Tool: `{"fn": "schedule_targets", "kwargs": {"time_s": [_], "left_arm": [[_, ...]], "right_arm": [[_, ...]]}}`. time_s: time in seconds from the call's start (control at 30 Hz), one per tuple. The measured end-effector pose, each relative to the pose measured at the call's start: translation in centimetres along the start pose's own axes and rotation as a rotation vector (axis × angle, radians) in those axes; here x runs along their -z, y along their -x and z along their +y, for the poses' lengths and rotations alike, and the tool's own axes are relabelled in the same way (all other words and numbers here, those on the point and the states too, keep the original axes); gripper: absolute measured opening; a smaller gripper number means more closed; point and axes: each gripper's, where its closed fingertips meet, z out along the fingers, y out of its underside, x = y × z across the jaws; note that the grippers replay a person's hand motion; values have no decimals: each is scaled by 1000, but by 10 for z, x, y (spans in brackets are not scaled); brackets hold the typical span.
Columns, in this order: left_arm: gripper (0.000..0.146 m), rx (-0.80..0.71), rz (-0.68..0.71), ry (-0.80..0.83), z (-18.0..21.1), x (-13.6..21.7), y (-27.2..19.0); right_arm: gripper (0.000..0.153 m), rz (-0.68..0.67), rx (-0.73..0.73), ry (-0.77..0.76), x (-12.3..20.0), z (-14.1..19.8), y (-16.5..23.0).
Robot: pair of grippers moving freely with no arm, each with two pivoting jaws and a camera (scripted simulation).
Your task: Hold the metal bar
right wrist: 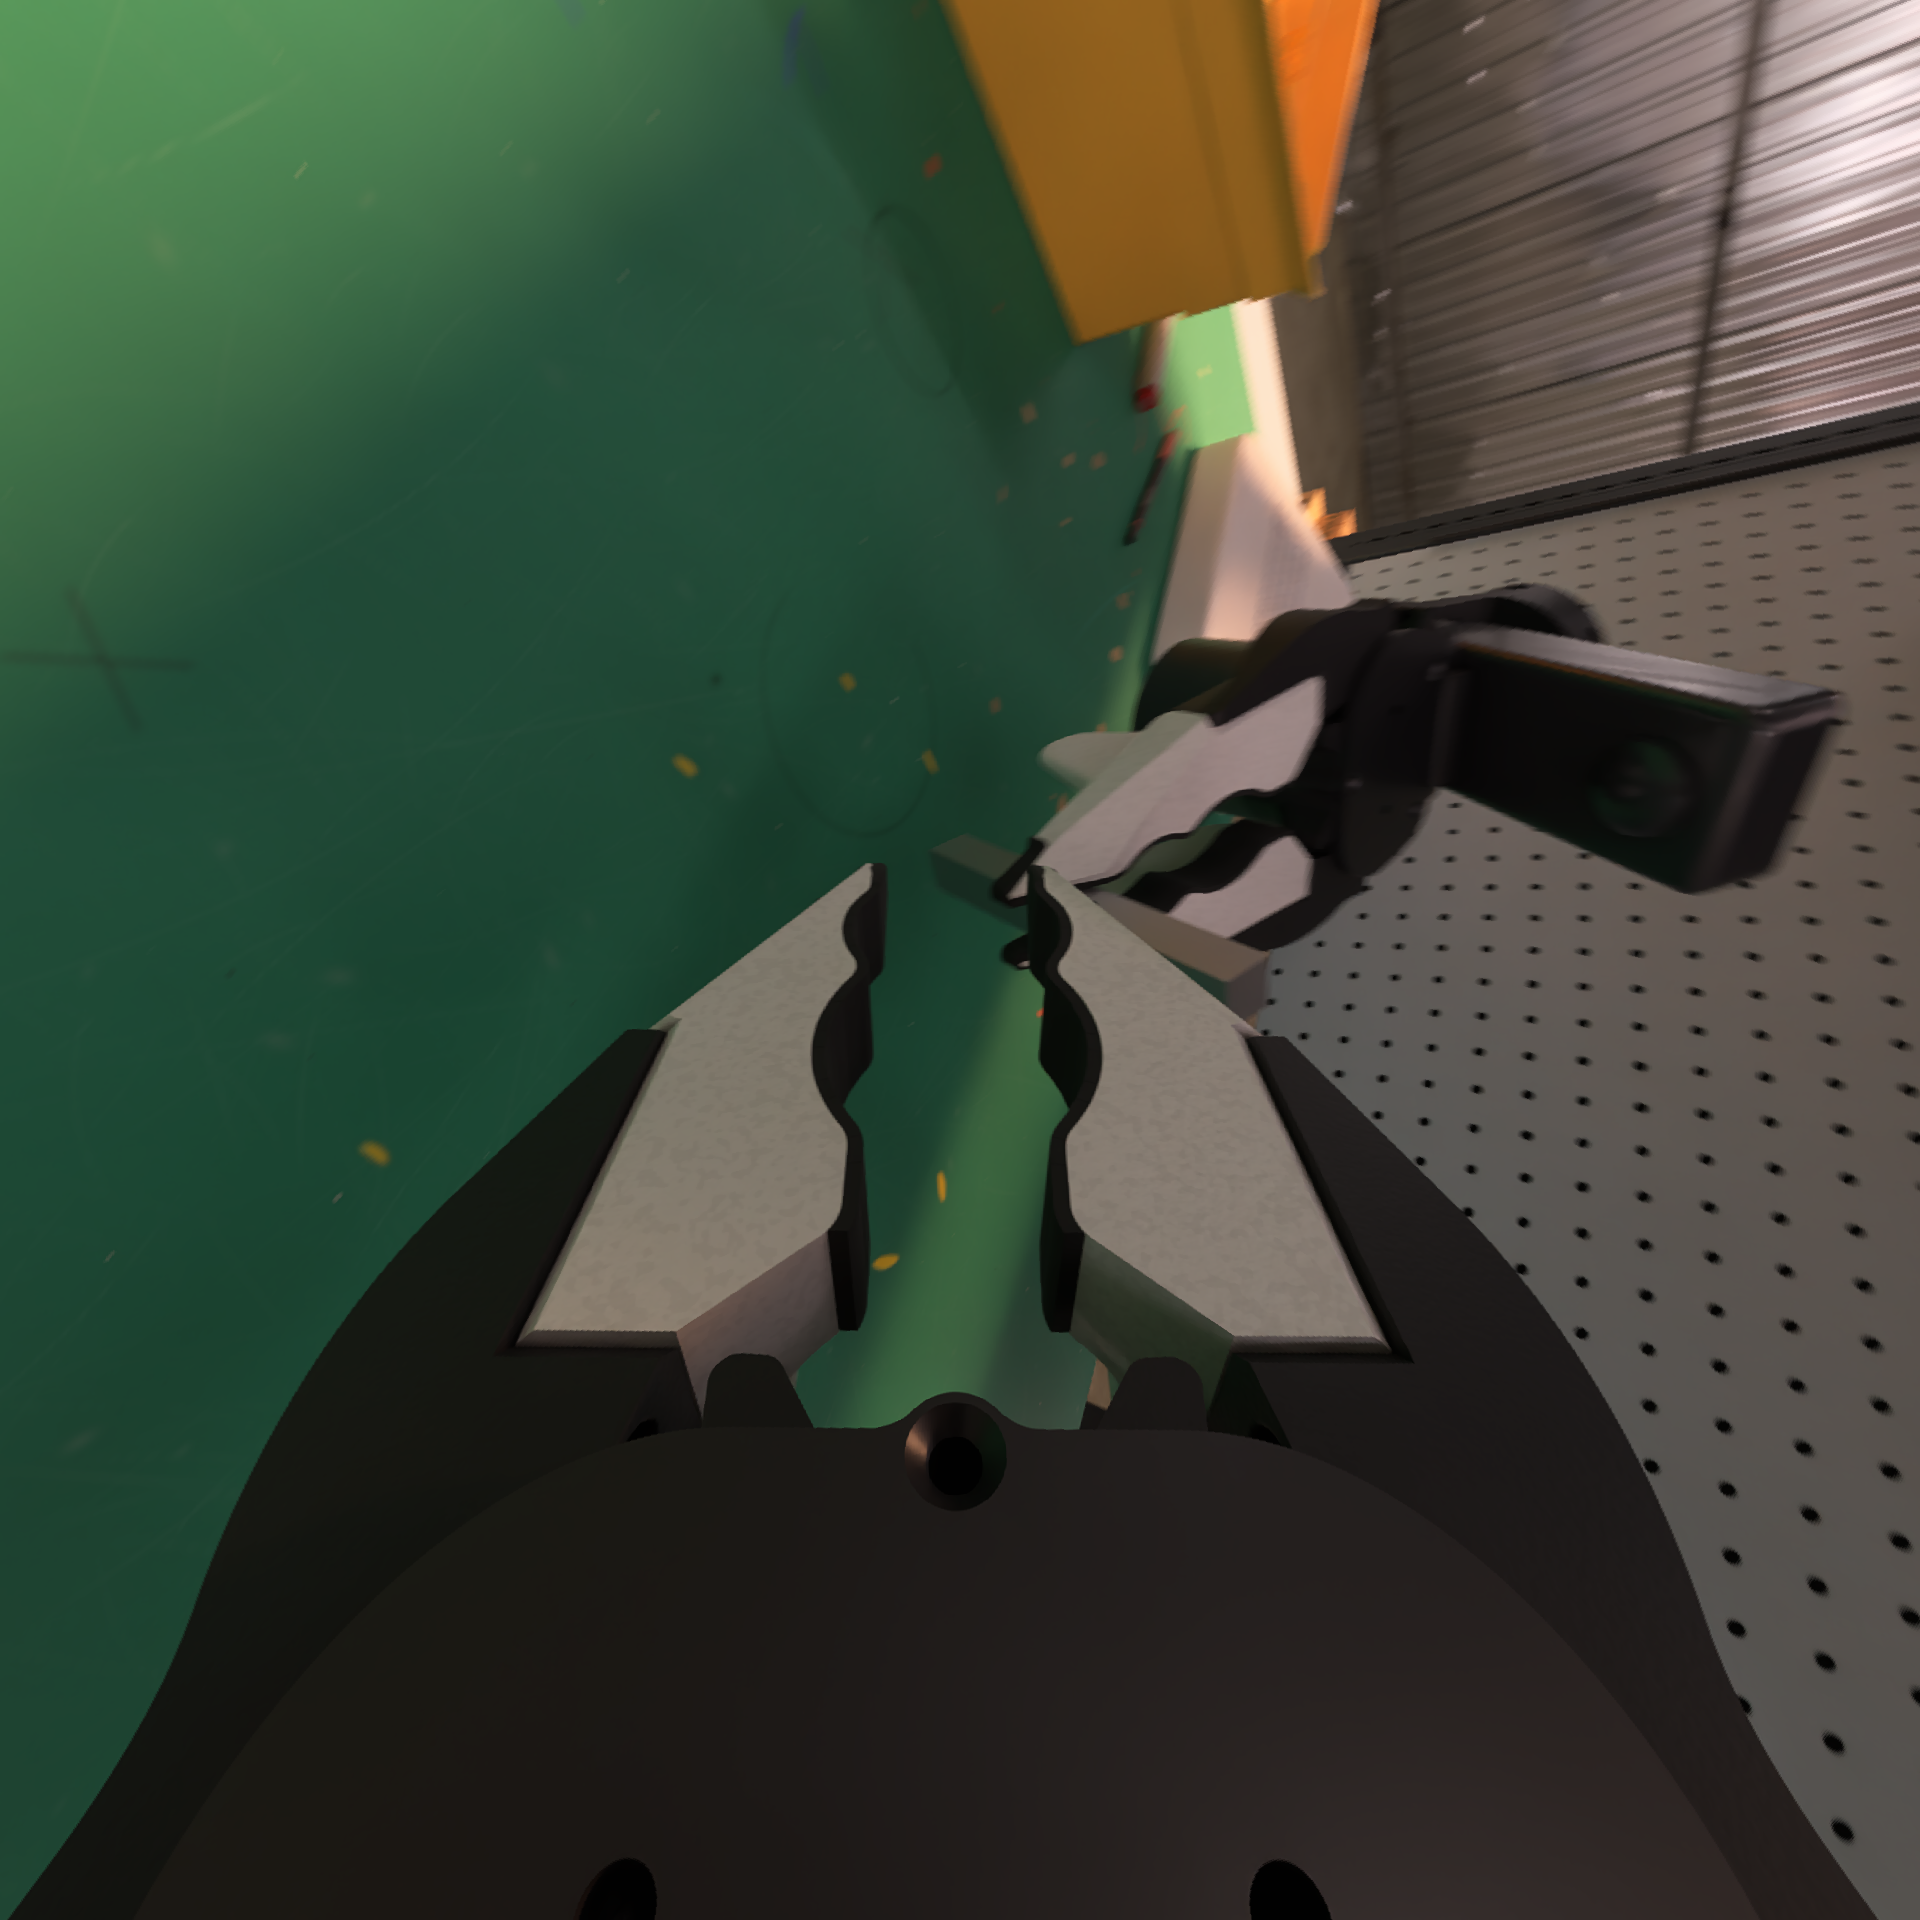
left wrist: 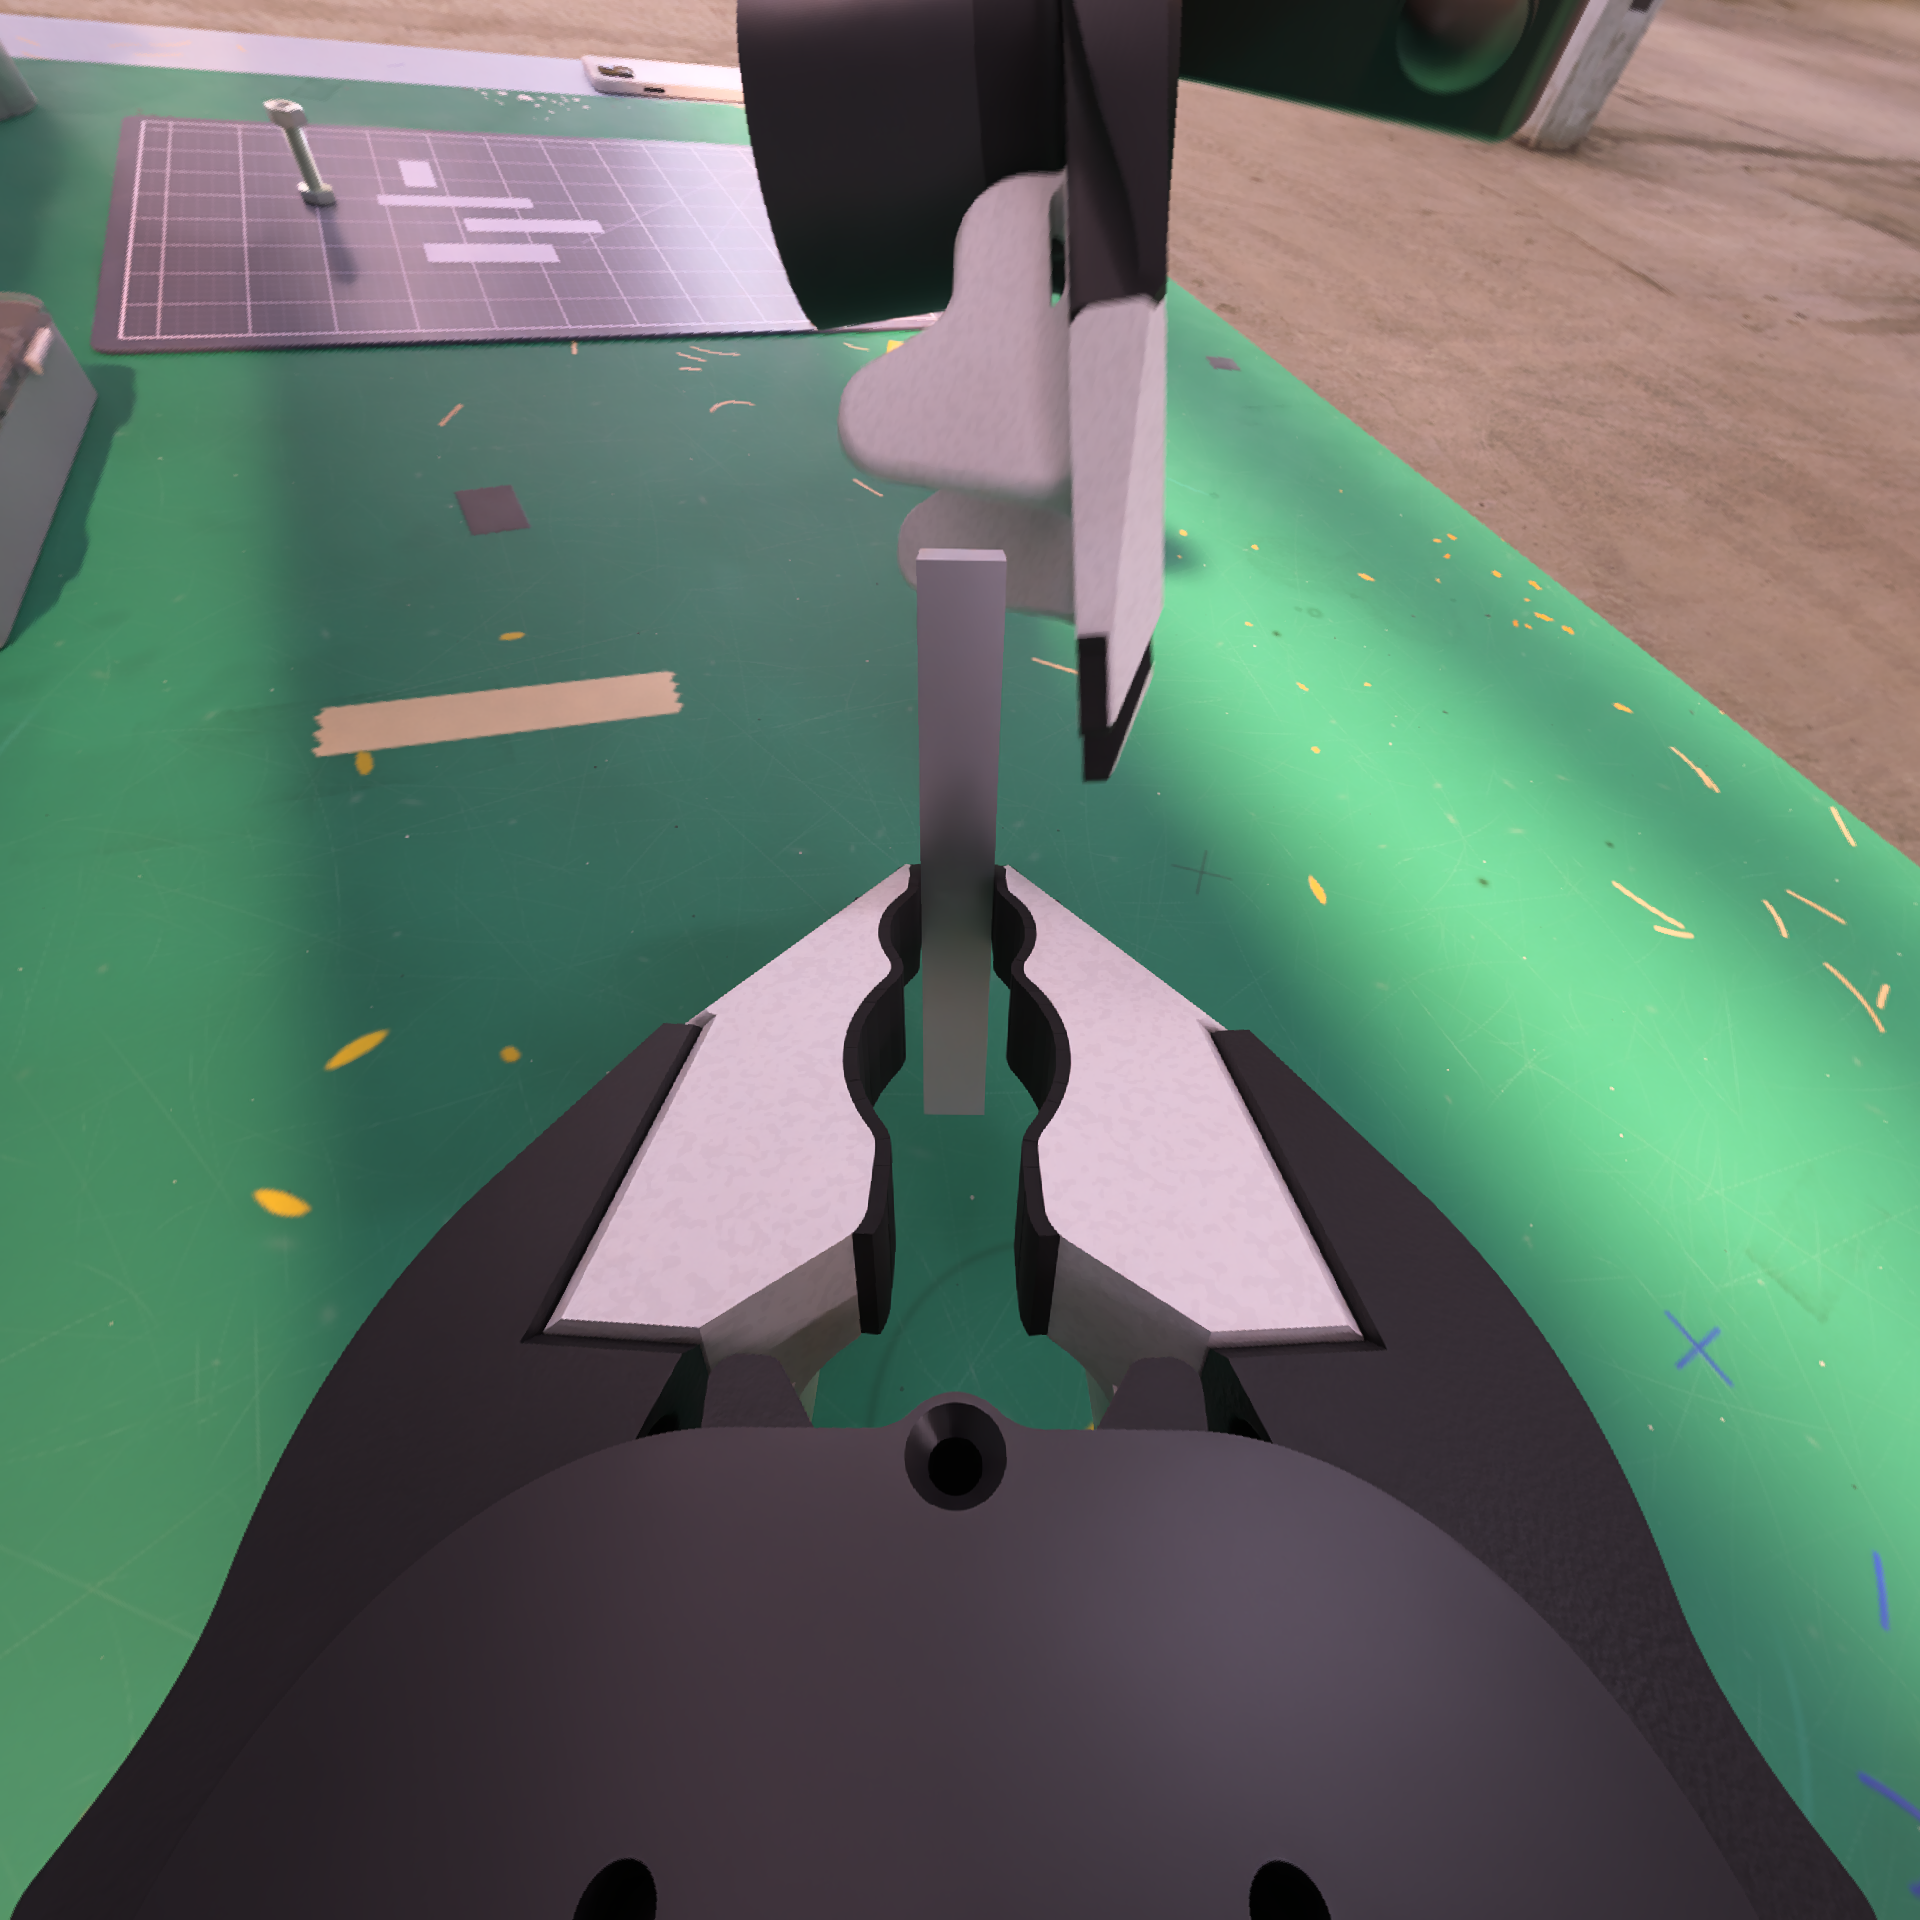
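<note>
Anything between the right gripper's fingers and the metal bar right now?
No. In the right wrist view the right gripper is empty, with only bare green mat before the metal bar.

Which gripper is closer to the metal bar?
Left. The left gripper has the metal bar between its fingers. The right gripper is open with nothing between its fingers, near the bar's far end.
</note>
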Motion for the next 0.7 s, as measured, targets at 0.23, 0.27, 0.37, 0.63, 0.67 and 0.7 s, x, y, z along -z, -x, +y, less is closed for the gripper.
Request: {"fn": "schedule_targets", "kwargs": {"time_s": [0.23,0.27,0.37,0.63,0.67,0.7], "left_arm": [[12,-7,-2,7,0,-4,0],[12,-4,-6,5,-1,-4,0],[12,4,0,-7,-1,-2,1],[12,-9,-6,4,-3,-7,-2],[12,-10,-13,4,-3,-7,-1],[12,-3,-19,-1,-3,-6,0]], "right_arm": [[55,-10,-5,22,-33,0,2],[53,-10,-14,26,-31,3,3],[37,-8,-45,27,-9,6,0],[49,1,-4,33,-28,-1,3],[50,-1,-5,38,-29,1,4],[50,-7,-21,45,-26,4,4]]}}
